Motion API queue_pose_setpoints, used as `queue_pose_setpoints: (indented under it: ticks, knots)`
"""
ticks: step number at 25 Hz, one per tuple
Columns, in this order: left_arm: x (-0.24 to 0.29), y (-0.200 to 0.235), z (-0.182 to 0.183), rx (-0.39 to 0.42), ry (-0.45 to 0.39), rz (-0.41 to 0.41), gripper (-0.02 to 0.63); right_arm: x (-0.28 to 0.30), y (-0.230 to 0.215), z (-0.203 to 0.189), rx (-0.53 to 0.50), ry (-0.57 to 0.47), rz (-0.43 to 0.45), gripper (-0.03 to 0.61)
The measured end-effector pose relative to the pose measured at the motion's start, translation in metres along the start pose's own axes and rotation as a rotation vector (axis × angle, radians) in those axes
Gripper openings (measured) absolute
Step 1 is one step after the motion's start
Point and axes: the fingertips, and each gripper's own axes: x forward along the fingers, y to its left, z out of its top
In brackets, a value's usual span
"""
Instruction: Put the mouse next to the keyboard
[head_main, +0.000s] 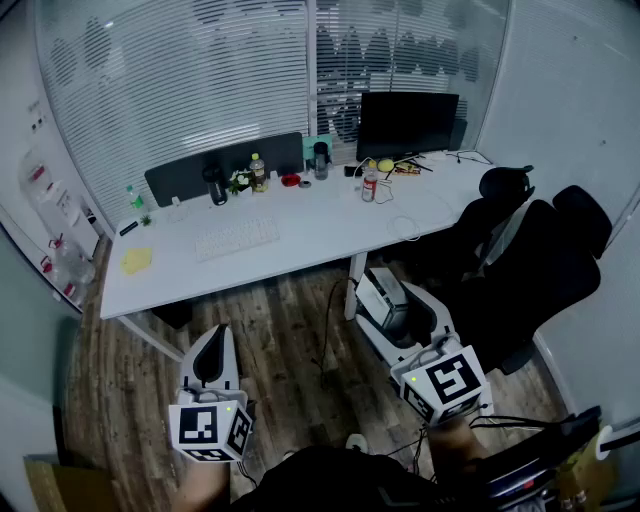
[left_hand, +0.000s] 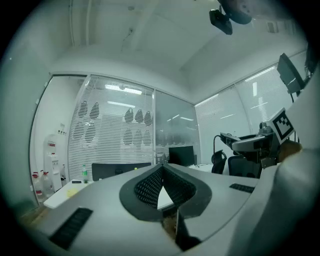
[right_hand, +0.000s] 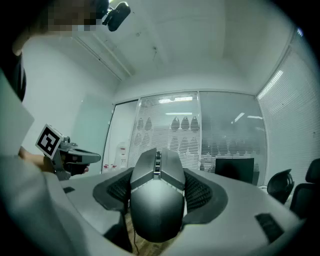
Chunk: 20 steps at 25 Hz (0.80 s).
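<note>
A dark grey wired mouse (right_hand: 157, 195) sits between the jaws of my right gripper (right_hand: 158, 172), whose pads press on both its sides. In the head view the same mouse (head_main: 384, 298) is held low above the wooden floor, in front of the desk's right half, and its cable (head_main: 326, 340) hangs to the left. The white keyboard (head_main: 235, 238) lies on the white desk (head_main: 330, 225), left of centre. My left gripper (head_main: 210, 362) is held at the lower left, short of the desk, with its jaws shut and nothing between them (left_hand: 161, 175).
At the desk's back stand a black monitor (head_main: 407, 122), a dark divider panel (head_main: 225, 165) and several bottles and cups. A yellow pad (head_main: 137, 260) lies at the left. Black office chairs (head_main: 530, 265) crowd the right side. Window blinds run behind the desk.
</note>
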Motion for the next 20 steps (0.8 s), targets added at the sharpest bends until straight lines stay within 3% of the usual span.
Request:
queue_pose_setpoints:
  ticks: [20]
  knots:
    - [-0.010, 0.000, 0.002, 0.015, -0.003, 0.002, 0.029, -0.007, 0.006, 0.000, 0.044, -0.014, 0.006, 0.296]
